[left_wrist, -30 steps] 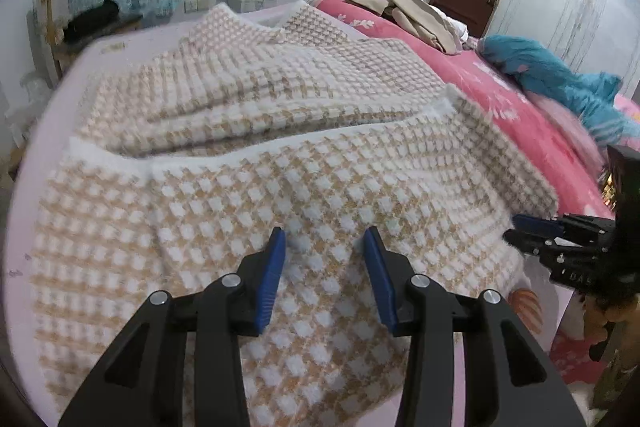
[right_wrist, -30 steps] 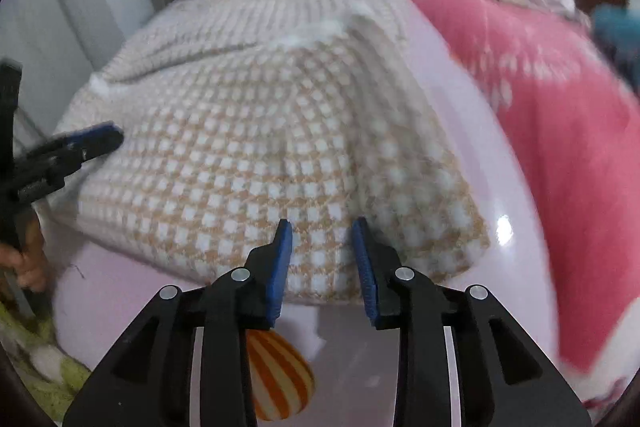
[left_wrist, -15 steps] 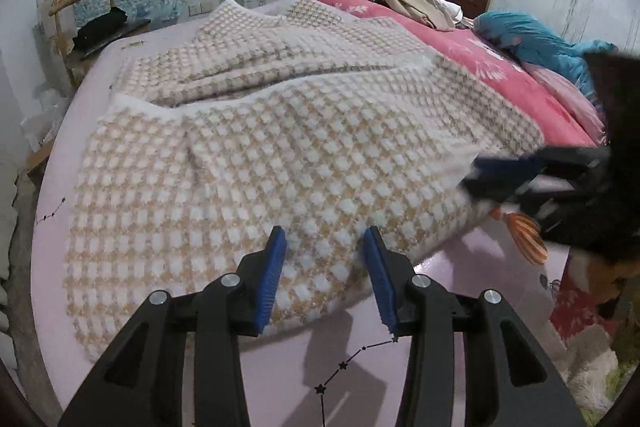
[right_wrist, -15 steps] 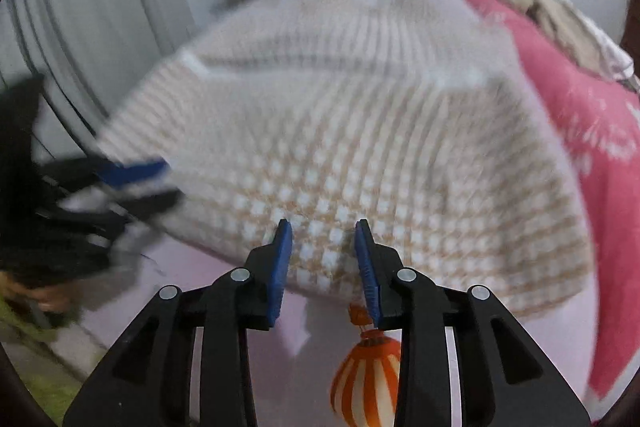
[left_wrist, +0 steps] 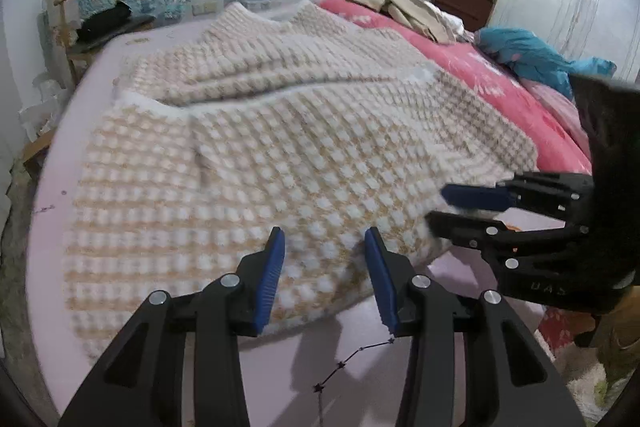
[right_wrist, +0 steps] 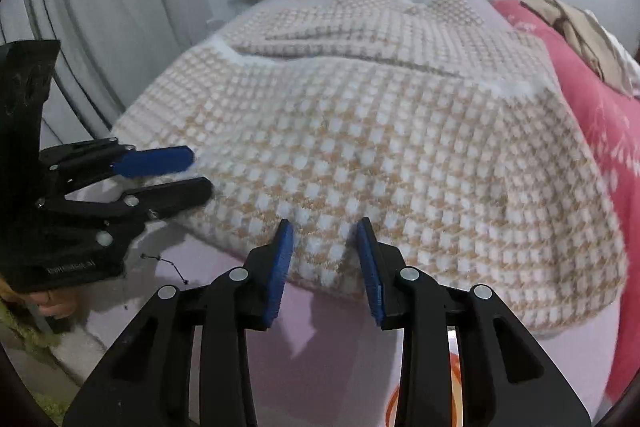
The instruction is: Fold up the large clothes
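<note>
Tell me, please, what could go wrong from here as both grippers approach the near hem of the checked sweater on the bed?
1. Both the left gripper and the right gripper are open at the thick hem of the sweater; a shallow bite might catch only the top layer.
2. The folded-in sleeves lie loose, so lifting the hem could spill them.
3. The grippers sit close together, so the wide hem may sag at its outer corners.

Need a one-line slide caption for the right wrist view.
Right gripper open at the near hem of a checked beige-and-white sweater spread on the lilac bed; left gripper open alongside.
</note>
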`<state>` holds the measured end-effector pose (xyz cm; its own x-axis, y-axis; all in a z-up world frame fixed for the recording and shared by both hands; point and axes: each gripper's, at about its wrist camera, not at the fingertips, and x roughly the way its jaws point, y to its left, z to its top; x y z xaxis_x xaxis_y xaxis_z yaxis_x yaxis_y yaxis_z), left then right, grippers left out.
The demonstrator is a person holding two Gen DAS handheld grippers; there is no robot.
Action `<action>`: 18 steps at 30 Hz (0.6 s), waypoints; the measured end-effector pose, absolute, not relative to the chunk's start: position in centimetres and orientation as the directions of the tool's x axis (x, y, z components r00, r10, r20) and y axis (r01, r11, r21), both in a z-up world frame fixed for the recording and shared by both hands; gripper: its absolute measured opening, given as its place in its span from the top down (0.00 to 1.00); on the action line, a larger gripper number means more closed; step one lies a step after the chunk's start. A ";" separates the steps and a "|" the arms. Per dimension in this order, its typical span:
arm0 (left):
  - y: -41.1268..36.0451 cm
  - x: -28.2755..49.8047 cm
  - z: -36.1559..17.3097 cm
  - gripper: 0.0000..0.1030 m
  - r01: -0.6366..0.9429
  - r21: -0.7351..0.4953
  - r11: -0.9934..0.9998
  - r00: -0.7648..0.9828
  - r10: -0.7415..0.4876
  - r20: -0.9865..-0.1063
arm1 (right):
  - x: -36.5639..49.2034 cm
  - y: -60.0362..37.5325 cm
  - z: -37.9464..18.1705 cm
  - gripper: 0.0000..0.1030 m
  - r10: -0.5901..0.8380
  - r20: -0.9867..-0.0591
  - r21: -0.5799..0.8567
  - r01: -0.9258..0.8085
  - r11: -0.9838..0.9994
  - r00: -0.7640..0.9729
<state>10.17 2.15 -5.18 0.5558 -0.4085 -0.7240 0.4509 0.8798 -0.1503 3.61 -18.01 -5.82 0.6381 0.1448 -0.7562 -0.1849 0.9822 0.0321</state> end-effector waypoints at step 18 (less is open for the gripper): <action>9.5 10.5 -5.7 0.60 0.256 -0.116 0.960 0.649 -0.260 -0.715 | 3.7 -18.5 -5.9 0.69 0.168 -0.758 0.066 -0.182 0.981 0.631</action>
